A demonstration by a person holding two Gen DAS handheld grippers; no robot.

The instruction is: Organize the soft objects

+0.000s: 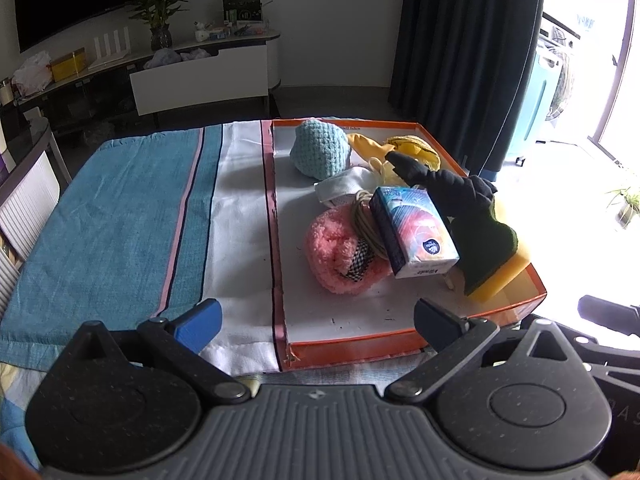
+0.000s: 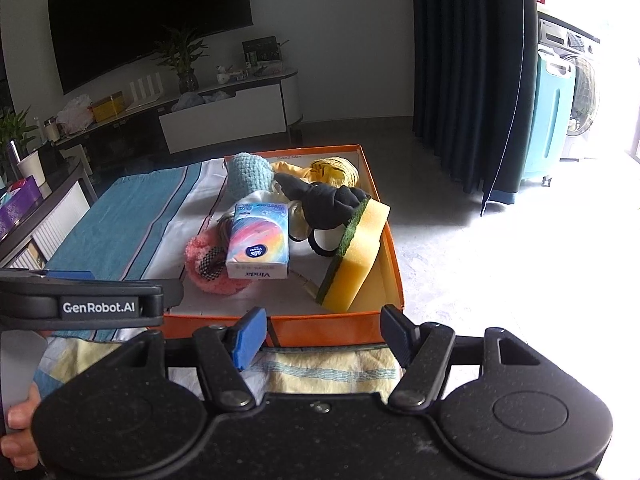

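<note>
So the soft stuff is all piled in the orange box, right of centre in the left wrist view: pink fluffy thing near the front, tissue pack leaning on it, blue knit hat at the back, a yellow bundle behind a black glove, and a sponge tilted against the right wall in the right wrist view. Everything's crowded to the right half; the left strip of the box floor is bare. The box sits on a striped cloth that fills the left of the frame. Both grippers hang just short of the near edge, the left gripper with fingers spread wide and holding nothing, the right gripper likewise apart and empty. Can't tell if this pile is the "organized" result or the mess waiting to be sorted, it fits either. What I'd worry about: that tissue pack is only propped, so tugging the pink thing or the cord under it could tip it over, and the sponge looks ready to flop. Also the glove is draped over several bits, so a grab there may drag neighbours along.
</note>
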